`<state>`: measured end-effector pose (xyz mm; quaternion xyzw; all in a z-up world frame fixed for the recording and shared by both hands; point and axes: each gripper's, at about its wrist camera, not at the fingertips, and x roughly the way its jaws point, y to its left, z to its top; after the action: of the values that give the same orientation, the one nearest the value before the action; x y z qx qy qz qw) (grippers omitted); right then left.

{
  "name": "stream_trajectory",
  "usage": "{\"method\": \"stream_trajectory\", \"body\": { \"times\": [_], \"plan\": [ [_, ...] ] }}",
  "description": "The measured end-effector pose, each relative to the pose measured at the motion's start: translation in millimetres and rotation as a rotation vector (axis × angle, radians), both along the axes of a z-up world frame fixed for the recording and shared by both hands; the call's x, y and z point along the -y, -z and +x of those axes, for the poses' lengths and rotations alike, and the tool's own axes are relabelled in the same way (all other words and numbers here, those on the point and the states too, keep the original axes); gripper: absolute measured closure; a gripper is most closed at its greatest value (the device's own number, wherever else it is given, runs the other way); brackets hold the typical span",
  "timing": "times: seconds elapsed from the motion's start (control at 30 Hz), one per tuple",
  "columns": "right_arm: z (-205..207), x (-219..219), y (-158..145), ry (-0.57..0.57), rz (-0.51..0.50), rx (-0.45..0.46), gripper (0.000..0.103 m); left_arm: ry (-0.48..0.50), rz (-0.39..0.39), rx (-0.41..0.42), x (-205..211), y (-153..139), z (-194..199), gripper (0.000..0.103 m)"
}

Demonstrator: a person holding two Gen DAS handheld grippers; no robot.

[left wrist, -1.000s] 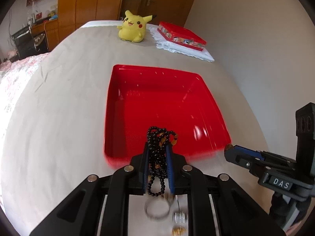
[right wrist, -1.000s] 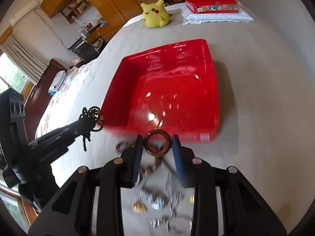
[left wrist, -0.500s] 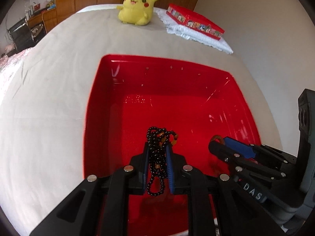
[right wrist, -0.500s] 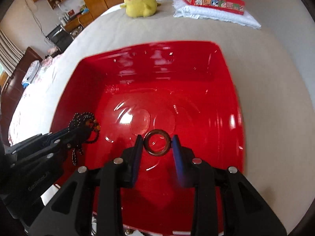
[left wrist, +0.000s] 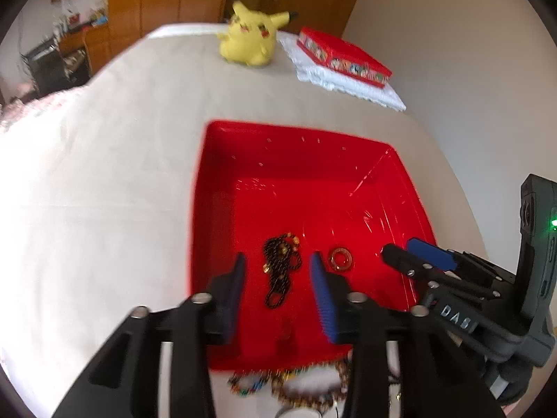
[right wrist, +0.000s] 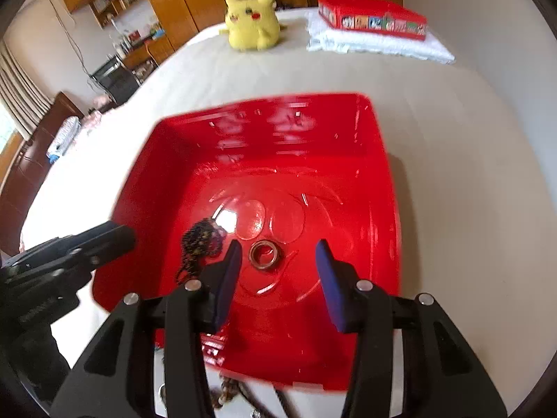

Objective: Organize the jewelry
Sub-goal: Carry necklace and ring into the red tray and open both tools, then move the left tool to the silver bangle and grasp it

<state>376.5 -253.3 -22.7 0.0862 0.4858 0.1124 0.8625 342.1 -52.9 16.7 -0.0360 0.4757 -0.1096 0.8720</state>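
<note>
Both claws hang over the near half of the square red plastic tray [left wrist: 400,188], which sits on a bed covered with a plain beige sheet [left wrist: 122,174].

The left claw [left wrist: 276,268] has just been opening. Its blue-padded fingers [left wrist: 322,291] stand apart, and the black beaded necklace with a few amber beads [left wrist: 280,268] lies loose on the tray floor between them, touching neither pad.

The right claw [right wrist: 276,259] has also just been opening. Its fingers [right wrist: 329,278] are spread wide, and the brown round ring-shaped bangle [right wrist: 264,254] lies flat on the tray floor in the gap, nearer the left finger, free of both pads. In the left wrist view the bangle [left wrist: 341,259] rests just beside the necklace, and the right claw [left wrist: 410,256] reaches in from the right edge.

More beaded bracelets [left wrist: 303,386], blurred, lie on the sheet just outside the tray's near wall.

At the far end of the bed sit a yellow plush toy [left wrist: 250,40] and a flat red box with picture panels [left wrist: 343,57] on a folded white cloth [left wrist: 351,85].
</note>
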Motion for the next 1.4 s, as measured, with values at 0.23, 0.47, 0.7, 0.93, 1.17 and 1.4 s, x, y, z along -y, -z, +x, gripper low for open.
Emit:
{"method": "stream_trajectory", "body": {
  "times": [0.23, 0.47, 0.7, 0.93, 1.17, 1.4],
  "plan": [
    [-65, 13, -26, -0.043, 0.090, 0.107, 0.027, -0.021, 0.039, 0.070, -10, -22, -67, 0.025],
    [-110, 9, -33, -0.016, 0.062, 0.079, 0.013, -0.006, 0.074, 0.046, -21, -13, -111, 0.009],
    [-124, 9, -10, -0.032, 0.133, -0.007, 0.012, -0.007, 0.058, -0.082, -24, 20, -116, 0.009],
    [-134, 34, 13, 0.025, 0.183, -0.045, 0.012, 0.022, 0.057, -0.170, -11, 46, -120, 0.013],
    [-145, 34, 10, -0.025, 0.182, -0.018, 0.012, 0.068, 0.079, -0.267, 0, 82, -129, 0.026],
    [-147, 25, 10, -0.050, 0.160, -0.019, 0.020, 0.107, 0.109, -0.253, 17, 89, -132, 0.025]
  ]
}}
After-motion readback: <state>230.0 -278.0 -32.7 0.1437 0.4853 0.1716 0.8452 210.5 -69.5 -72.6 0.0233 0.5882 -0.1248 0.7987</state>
